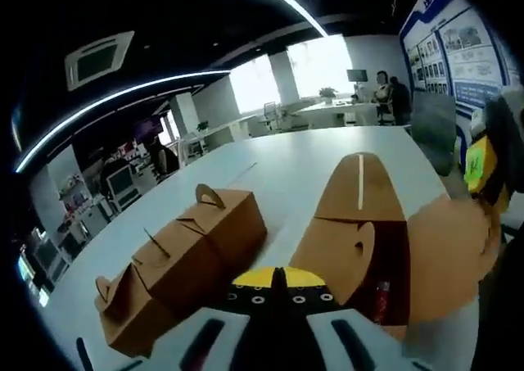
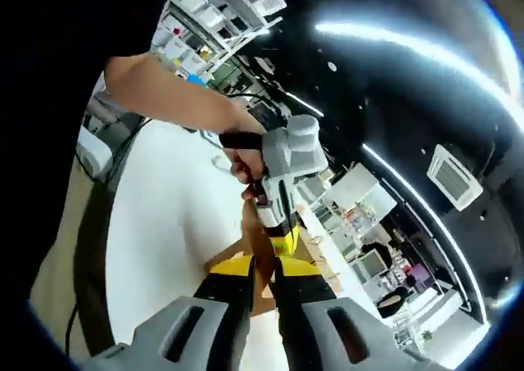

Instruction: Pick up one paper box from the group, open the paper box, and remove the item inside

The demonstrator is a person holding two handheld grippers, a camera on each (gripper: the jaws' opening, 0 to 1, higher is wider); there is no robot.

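Yellow-tipped jaws of the left gripper (image 1: pixel 276 279) sit pressed together at bottom centre, beside an open paper box (image 1: pixel 372 232) lying centre-right on the white table (image 1: pixel 295 170). Two closed boxes (image 1: pixel 184 260) sit lower left. Right gripper (image 2: pixel 264 266) jaws stand narrowly apart on a brown flap.

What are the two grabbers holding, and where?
Both pinch the opened brown box. The left gripper is shut on its flap edge; the right gripper is shut on a thin flap.

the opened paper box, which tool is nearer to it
Left. The left tool sits shut right at the opened paper box, at its flap. The right tool hangs off the box's far side.
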